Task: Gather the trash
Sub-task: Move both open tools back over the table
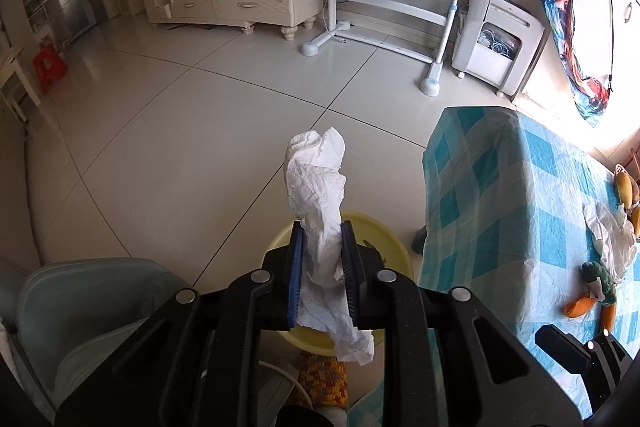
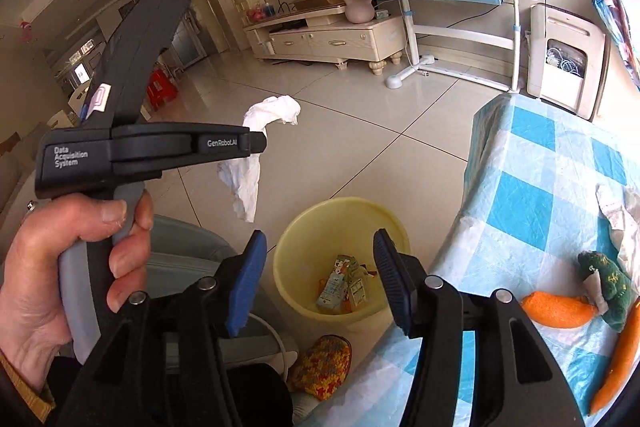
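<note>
Crumpled white tissue (image 1: 320, 227) sits between the pads of the left gripper (image 1: 322, 259), which we hold above the yellow bin (image 2: 340, 227) on the floor; the pads press its sides. From the right wrist view, the tissue (image 2: 256, 155) hangs from the left tool's tip. Our right gripper (image 2: 320, 283) stands apart, nothing between its fingers, aimed down at the bin, where small cartons (image 2: 340, 287) lie. A second tissue (image 1: 612, 239) lies on the blue-checked tablecloth (image 1: 500, 195) beside a plush carrot (image 2: 560, 309).
</note>
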Tool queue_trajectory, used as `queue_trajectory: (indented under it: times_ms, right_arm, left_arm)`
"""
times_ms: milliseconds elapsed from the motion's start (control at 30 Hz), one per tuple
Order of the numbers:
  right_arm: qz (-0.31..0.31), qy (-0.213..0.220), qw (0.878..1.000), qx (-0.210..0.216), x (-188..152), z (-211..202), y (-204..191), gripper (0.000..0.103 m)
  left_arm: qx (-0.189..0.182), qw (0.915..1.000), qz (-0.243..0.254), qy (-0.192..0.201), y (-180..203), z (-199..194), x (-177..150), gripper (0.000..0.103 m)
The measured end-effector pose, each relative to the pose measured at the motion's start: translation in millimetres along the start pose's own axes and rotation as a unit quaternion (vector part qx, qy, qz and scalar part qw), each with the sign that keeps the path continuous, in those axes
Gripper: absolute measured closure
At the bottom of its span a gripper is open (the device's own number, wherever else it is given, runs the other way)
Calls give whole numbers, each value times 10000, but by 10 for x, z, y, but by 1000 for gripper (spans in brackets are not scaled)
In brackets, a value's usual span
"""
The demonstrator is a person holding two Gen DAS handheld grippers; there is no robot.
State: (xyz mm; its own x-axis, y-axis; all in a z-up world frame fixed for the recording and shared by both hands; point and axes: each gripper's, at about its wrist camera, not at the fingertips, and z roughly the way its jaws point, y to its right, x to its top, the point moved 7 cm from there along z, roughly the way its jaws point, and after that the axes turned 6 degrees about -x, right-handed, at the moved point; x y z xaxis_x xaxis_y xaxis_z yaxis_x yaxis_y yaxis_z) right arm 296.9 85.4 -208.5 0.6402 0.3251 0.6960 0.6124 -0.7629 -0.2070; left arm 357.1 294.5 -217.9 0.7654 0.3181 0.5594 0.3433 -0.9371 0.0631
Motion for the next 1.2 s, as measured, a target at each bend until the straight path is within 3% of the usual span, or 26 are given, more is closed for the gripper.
queue_trajectory:
  times_ms: [33,133,333,467,600,767,867,967,1200]
  right_arm:
    - [-24,15,10000,-53,-29,-86,39,47]
    - [-9,63,9997,-235,-136,-374,177,43]
    - [-16,144,9963,-849,-423,-939,520,35]
    - [127,110,9914,-1300,-657,-1220,819,30]
    - [564,-31,9823,-1787,-933,-1432,1252,27]
    - [1344,-9,9694,-2055,-1123,-1612,1619,27]
    - [1601,82,9660,-2030,-1199,-1698,1718,26]
    - [1689,82,9633,-2085,-1265,-1718,1778,24]
    - [1686,-52,9624,-2129,-1361,-1684,1843,23]
  left_arm:
    - [81,9999,69,-16,18,4,-9,63]
    - [290,9991,300,113,83,-51,-1,51]
    - [408,9966,561,455,252,-273,32,38]
    - [248,9958,640,610,412,-453,-19,35]
    - [-524,9960,620,363,716,-564,-229,34]
    - [-997,9865,1296,85,1380,-629,-628,34]
    - [-1020,9777,1835,77,1771,-683,-883,34]
    - [-1058,9724,2074,156,2018,-762,-1021,34]
    - [-1102,9735,1990,256,2164,-860,-1133,34]
